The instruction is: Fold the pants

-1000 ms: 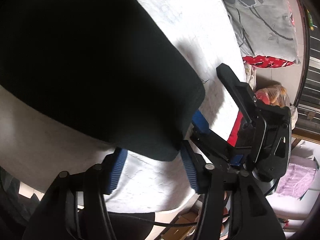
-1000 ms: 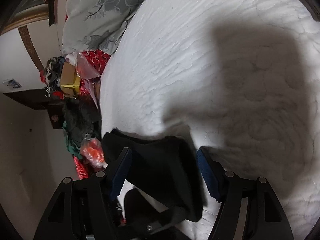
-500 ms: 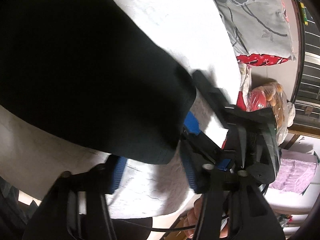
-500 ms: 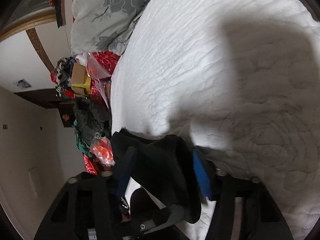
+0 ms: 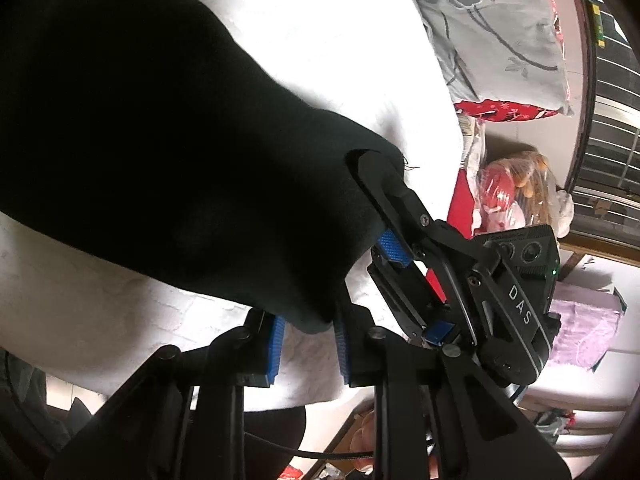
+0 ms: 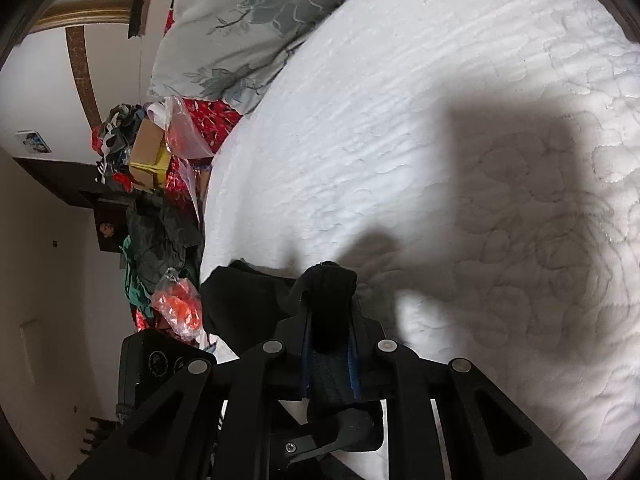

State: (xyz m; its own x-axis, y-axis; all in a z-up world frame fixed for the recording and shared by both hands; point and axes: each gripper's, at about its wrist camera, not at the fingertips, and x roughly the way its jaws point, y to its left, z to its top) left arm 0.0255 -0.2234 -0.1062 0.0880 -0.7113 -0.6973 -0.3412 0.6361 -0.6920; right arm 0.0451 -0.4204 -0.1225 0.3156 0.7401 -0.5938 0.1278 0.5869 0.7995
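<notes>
Black pants [image 5: 160, 140] lie on a white quilted bed [image 5: 340, 32] and fill the upper left of the left wrist view. My left gripper [image 5: 308, 338] is part closed, its blue pads a little apart around a corner of the pants' edge. My right gripper [image 5: 394, 224] shows beside it, closed on the same edge. In the right wrist view my right gripper [image 6: 330, 344] is shut on a bunched fold of the pants [image 6: 248, 300], which hides the pads.
A grey floral pillow [image 6: 248, 28] lies at the head of the bed [image 6: 440, 120]. Clutter of bags, a box [image 6: 150, 152] and clothes sits beside the bed. A red cushion [image 5: 508, 110] and plastic bags [image 5: 516, 192] lie past the bed's edge.
My right gripper has closed on the pants' edge; it was open around it a second ago. My left gripper's pads have narrowed around the corner. Both grippers moved closer together.
</notes>
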